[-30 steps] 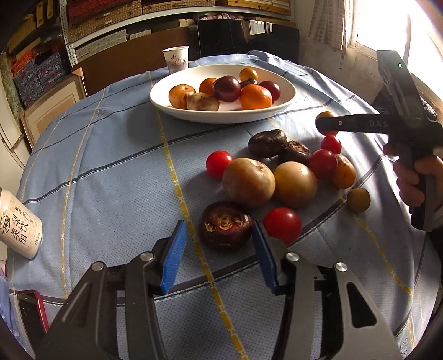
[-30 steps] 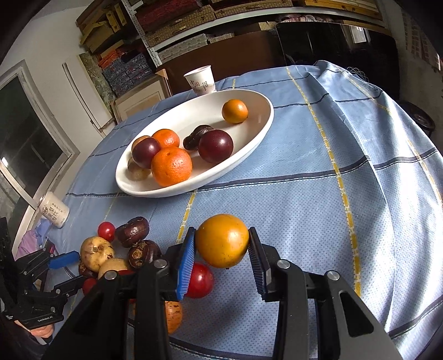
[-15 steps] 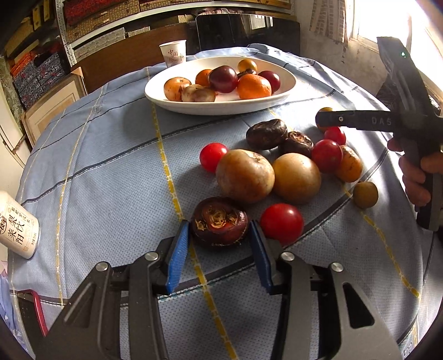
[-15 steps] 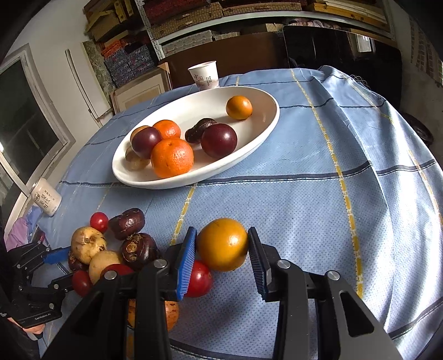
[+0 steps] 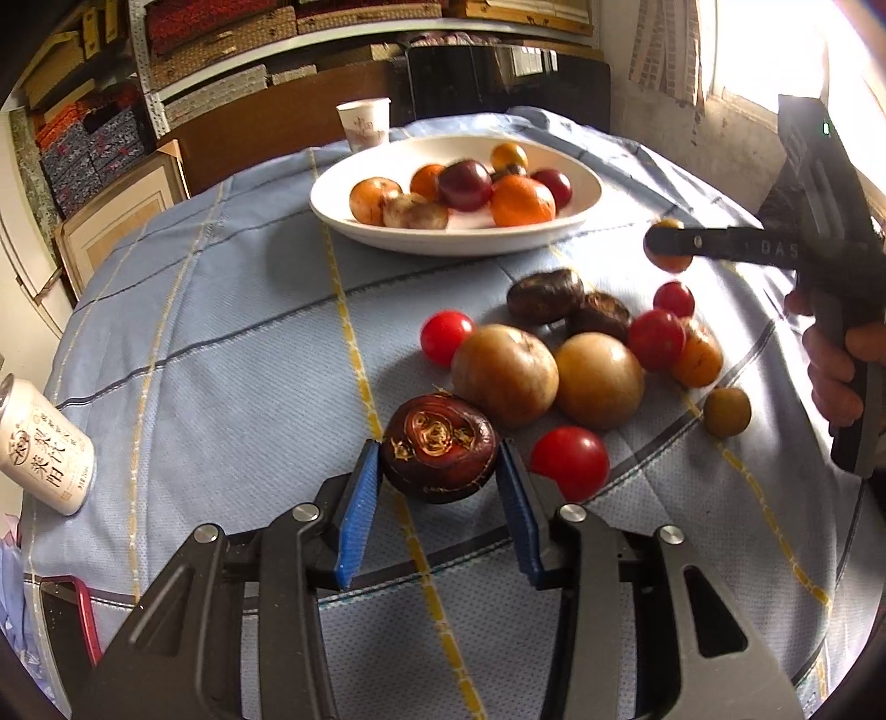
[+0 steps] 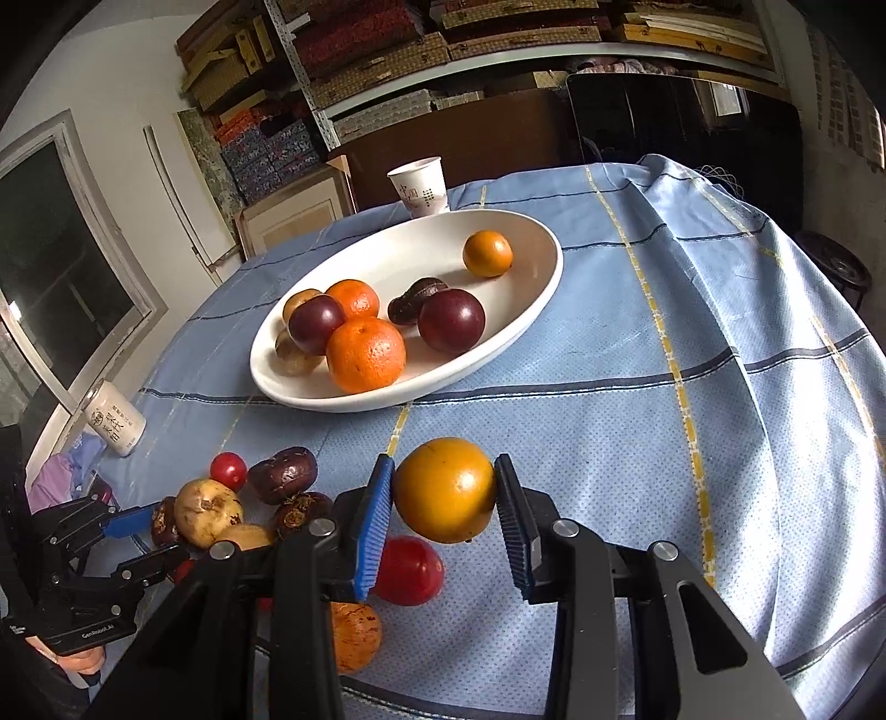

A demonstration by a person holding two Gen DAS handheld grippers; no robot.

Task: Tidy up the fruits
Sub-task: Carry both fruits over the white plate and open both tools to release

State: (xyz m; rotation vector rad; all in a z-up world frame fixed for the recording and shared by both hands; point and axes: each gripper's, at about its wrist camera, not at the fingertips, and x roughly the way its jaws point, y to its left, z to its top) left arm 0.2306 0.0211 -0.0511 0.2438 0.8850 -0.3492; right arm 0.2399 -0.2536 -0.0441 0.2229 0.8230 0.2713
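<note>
Two grippers, two fruits at a blue-clothed table

The left gripper (image 5: pixel 438 487) clamps a dark mangosteen (image 5: pixel 439 447) resting on the cloth; the right gripper (image 6: pixel 444 512) holds a yellow-orange fruit (image 6: pixel 444 489) aloft, short of the white bowl (image 6: pixel 540 299) of fruit.

We see a cluttered home storeroom: shelves (image 6: pixel 443 50) crammed with patterned boxes, a framed picture (image 6: pixel 299 207) leaning beneath, and a cloth-covered round table (image 6: pixel 692 332).
</note>
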